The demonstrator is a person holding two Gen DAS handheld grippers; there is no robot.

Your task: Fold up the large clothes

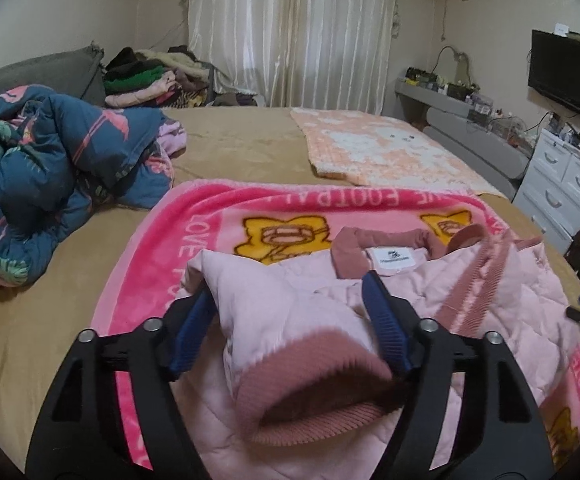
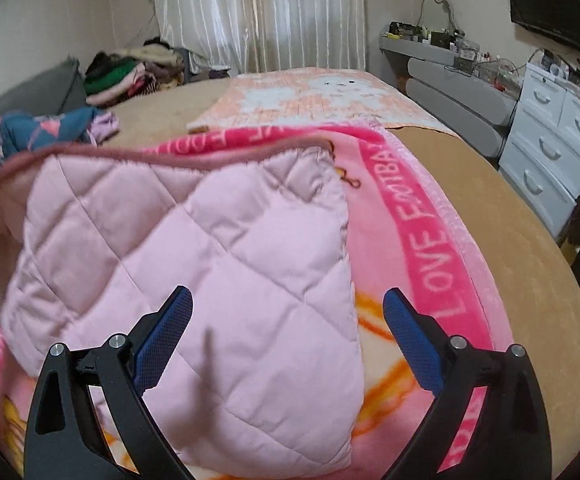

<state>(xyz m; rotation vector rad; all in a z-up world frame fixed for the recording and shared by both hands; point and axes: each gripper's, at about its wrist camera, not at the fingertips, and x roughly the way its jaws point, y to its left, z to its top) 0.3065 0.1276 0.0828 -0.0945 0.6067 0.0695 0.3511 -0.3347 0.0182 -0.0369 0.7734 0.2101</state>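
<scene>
Now, pink jacket (image 1: 429, 292) spread on blanket (image 1: 194, 240) on bed (image 1: 242, 148), collar far end, long axis running away from me. Left fingers (image 1: 290, 316) apart, straddling sleeve cuff (image 1: 309, 384). Right fingers (image 2: 288, 320) apart over jacket's right edge, nothing gripped.

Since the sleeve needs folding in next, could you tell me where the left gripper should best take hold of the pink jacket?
Probably the ribbed cuff of the pink quilted jacket: it lies between the open left gripper fingers, thick and raised. Come from the near side, along the sleeve.
</scene>
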